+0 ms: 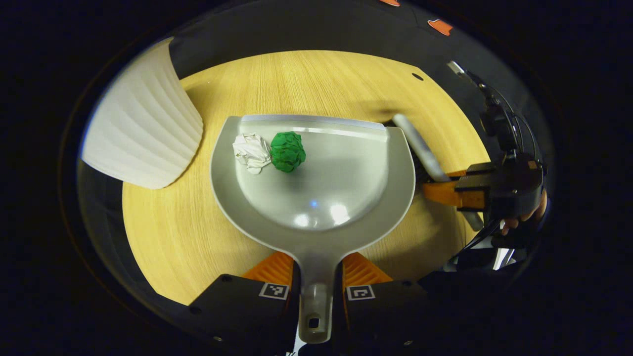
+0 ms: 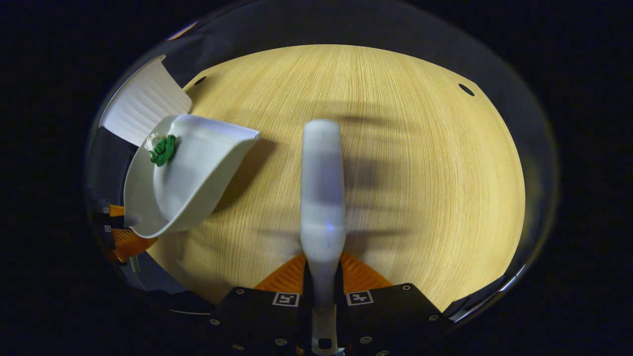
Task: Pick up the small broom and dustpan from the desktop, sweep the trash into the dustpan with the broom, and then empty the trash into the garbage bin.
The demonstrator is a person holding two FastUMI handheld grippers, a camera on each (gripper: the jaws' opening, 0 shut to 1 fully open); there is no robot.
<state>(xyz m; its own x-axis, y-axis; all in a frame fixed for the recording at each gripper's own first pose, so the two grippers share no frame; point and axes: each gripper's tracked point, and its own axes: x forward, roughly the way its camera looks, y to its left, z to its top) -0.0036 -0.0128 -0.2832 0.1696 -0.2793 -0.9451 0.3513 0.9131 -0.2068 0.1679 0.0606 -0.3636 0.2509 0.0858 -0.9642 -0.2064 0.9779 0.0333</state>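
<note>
My left gripper (image 1: pixel 316 269) is shut on the handle of the grey dustpan (image 1: pixel 346 198), held above the wooden table. A green paper ball (image 1: pixel 288 151) and a white crumpled ball (image 1: pixel 251 152) lie in the pan near its front lip. To the right, the right gripper (image 1: pixel 445 190) holds the small broom (image 1: pixel 420 148) beside the pan. In the right gripper view my right gripper (image 2: pixel 324 274) is shut on the broom's grey handle (image 2: pixel 322 198), which points forward over the table. The dustpan (image 2: pixel 193 183) is at the left there, tilted, with the green ball (image 2: pixel 163 150) inside.
A white ribbed garbage bin (image 1: pixel 143 133) stands at the table's left, just beyond the pan; the bin (image 2: pixel 143 106) is also at the upper left of the right gripper view. The wooden table (image 2: pixel 420 173) stretches bare to the right. A hand (image 1: pixel 524 217) holds the right gripper.
</note>
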